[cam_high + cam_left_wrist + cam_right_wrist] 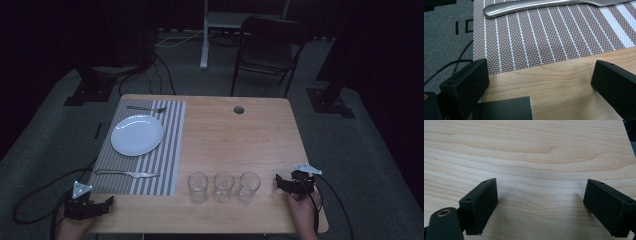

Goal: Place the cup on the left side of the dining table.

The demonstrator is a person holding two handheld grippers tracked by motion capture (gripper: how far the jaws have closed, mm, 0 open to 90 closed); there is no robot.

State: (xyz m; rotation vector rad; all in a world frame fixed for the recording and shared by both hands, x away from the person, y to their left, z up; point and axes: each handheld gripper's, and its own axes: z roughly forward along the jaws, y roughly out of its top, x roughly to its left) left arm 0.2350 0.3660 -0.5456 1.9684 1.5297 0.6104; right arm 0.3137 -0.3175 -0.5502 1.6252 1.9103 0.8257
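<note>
Both grippers rest low at the desk's [230, 140] near edge, fingers wide, holding nothing; left gripper [102, 206] faces a mat [544, 40] with knife [529, 6] beyond its fingertips; three empty glasses [223, 186] stand beside the right gripper [281, 182]; a bare plate [137, 135] lies farther off.

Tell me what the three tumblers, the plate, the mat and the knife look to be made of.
Three tumblers: clear glass or plastic, as the wood shows through.
Plate: white, smooth, probably glazed ceramic; its look leaves that open.
Mat: woven mesh, likely vinyl, brown with white stripes.
Knife: brushed metal, likely stainless steel, with a soft grey sheen.
Table: pale wood grain, possibly laminate.
</note>
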